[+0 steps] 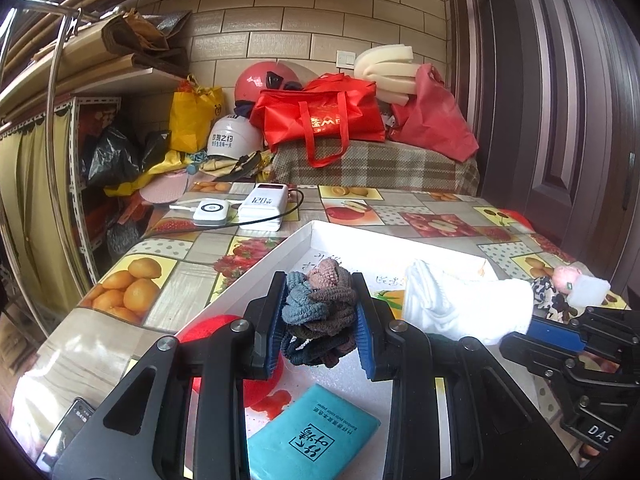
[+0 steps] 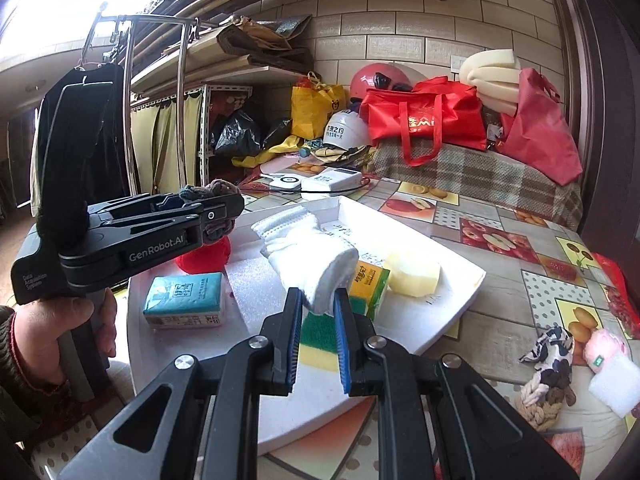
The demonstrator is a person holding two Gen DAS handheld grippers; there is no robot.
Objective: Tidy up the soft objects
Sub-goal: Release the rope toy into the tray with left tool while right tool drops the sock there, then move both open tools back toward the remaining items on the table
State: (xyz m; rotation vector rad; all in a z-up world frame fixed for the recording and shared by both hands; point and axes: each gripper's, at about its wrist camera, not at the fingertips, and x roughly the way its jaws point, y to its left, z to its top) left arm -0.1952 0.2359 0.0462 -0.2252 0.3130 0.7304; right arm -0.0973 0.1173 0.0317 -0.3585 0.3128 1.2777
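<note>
Two grippers were up over the white tray point(image 2: 460, 268) on the fruit-print table point(image 2: 500, 216). We noted the left gripper point(image 1: 320, 312) clamped on a bundle of hair ties point(image 1: 320, 300), and the right gripper point(image 2: 318, 308) pinching a white sock point(image 2: 312, 256) by one end. Under them in the tray lay a teal tissue pack point(image 2: 184, 298), a sponge point(image 2: 368, 284) and a yellow foam block point(image 2: 414, 272).

The right hand-held gripper point(image 2: 318, 308) pinches a white sock point(image 2: 310, 258) over the white tray point(image 2: 460, 292). At nine o'clock, the left hand-held gripper point(image 2: 216, 208) clamps hair ties point(image 2: 218, 194) (a knotted bunch).
</note>
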